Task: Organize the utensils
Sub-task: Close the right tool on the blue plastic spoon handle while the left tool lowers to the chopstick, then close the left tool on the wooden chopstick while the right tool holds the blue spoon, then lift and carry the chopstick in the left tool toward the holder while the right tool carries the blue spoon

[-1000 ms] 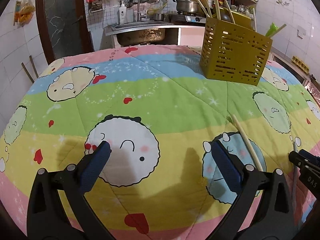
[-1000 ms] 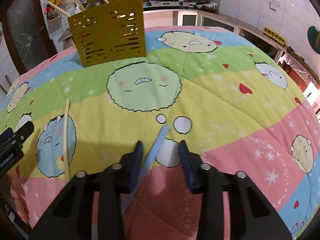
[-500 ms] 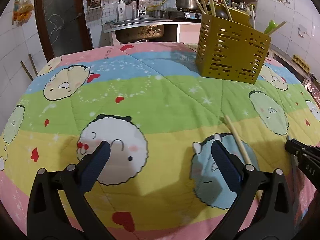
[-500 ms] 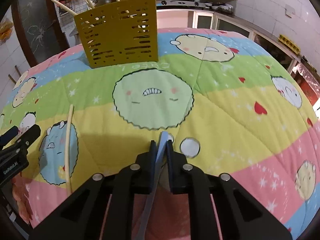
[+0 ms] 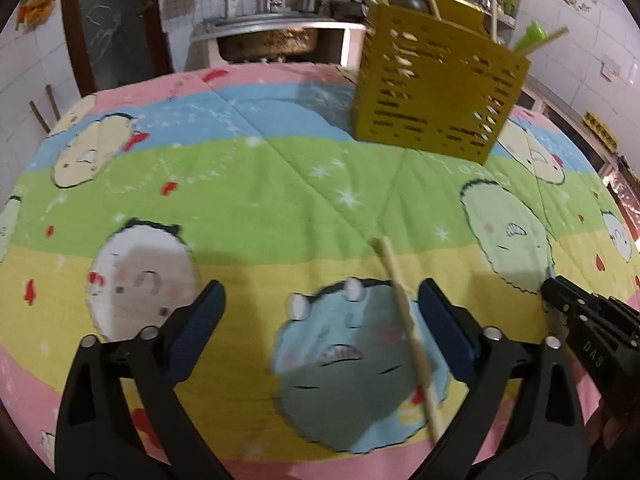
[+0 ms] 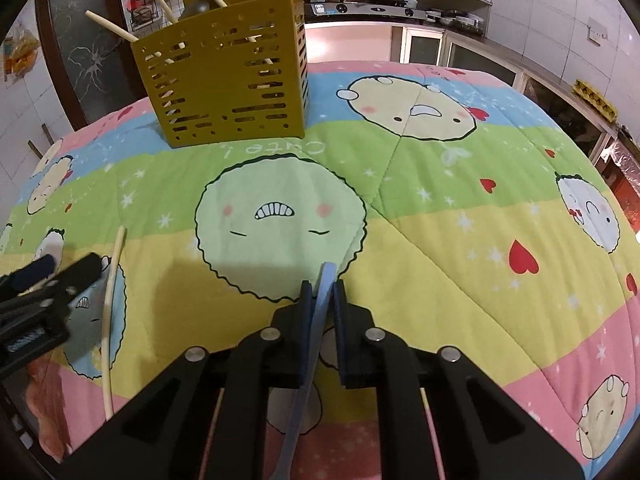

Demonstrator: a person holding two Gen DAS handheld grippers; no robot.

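the right tool [image 6: 319,294] was clamped tight on a pale blue utensil handle [image 6: 325,280], whose tip poked out just past the fingertips while the rest ran back under the tool toward the camera; what kind of utensil it was could not be told, since its far end was hidden. ahead of this tool and a little to its left stood the yellow slotted utensil holder [image 6: 224,88] on the cartoon-print quilt [image 6: 460,240] covering the desk, with chopsticks and a green piece sticking out of its top. the left tool [image 5: 320,312] stood wide, its jaws closing, with a single wooden chopstick [image 5: 408,328] lying on the quilt between them, close to the right-hand finger [image 5: 444,328] but, in the blurred view, seemingly not yet pressed by either pad. from the left tool the holder [image 5: 436,96] sat well ahead and to the right, and the right tool's tip [image 5: 554,290] showed just off to its right side.
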